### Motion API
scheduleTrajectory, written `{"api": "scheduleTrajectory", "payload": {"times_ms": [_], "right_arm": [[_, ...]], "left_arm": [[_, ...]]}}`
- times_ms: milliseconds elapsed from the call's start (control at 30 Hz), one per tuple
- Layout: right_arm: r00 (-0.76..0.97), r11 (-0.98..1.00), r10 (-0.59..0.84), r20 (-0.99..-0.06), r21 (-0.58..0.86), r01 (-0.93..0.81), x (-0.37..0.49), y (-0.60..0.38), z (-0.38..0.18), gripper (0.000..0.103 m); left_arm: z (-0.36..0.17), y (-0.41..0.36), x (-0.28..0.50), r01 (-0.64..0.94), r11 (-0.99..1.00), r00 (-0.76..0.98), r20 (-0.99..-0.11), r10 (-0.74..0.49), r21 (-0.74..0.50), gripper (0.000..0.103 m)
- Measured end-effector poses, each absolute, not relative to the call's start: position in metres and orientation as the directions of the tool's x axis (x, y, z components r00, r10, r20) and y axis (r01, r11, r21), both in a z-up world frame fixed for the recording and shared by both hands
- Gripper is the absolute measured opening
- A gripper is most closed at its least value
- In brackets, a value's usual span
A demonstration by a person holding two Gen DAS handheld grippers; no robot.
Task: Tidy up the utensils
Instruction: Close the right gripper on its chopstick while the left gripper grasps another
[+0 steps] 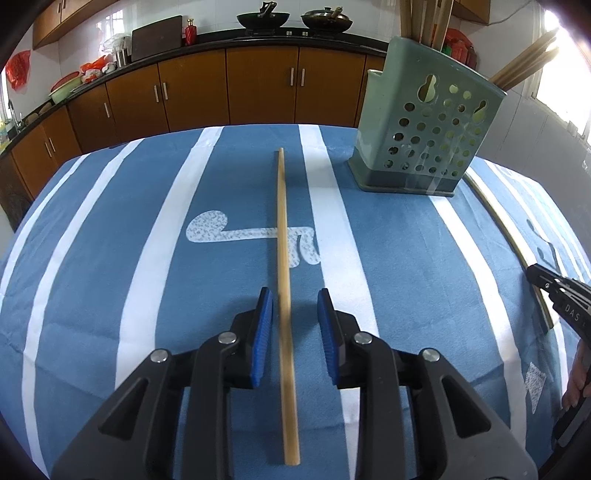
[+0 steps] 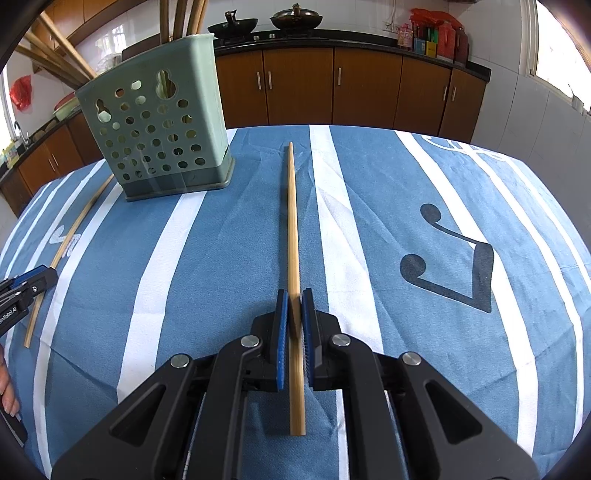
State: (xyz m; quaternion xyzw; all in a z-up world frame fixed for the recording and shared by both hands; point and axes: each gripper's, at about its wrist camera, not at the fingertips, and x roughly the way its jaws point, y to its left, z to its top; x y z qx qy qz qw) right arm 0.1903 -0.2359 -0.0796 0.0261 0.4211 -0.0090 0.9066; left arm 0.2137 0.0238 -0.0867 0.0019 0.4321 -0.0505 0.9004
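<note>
Chopsticks: two loose ones on the blue-and-white striped tablecloth (image 1: 110, 258), one per gripper. Left chopstick (image 1: 283, 258) lies flat on the cloth, running straight away from the left wrist camera, and passes between the blue pads (image 1: 263, 332) of the left gripper (image 1: 295, 299); jaws spread, clear gaps on both sides, not touching it. Right chopstick (image 2: 293, 236) is clamped in the right gripper (image 2: 294, 299), pads closed against it on both sides, thick end sticking out behind the jaws toward the camera, thin tip pointing toward the far table edge. Can't tell if its tip touches the cloth. Green perforated utensil holder (image 1: 424, 140) stands upright at the far side of the table, between the two chopsticks, with more chopsticks (image 1: 424, 22) already standing in it, leaning out the top. Each gripper shows at the edge of the other's view. Kitchen counter with brown cabinets (image 2: 365, 88) and two woks (image 1: 263, 19) runs behind the table.
</note>
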Motion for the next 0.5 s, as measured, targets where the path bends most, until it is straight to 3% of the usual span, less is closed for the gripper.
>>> {"api": "scheduleTrajectory", "payload": {"times_ms": [500], "right_arm": [[0.644,0.998,0.016,-0.765,0.056,0.042,0.17,-0.238,-0.08,0.009]], "left_arm": [[-0.087,0.023,0.189,0.085,0.996,0.62,-0.783,-0.053,0.0,0.027]]}}
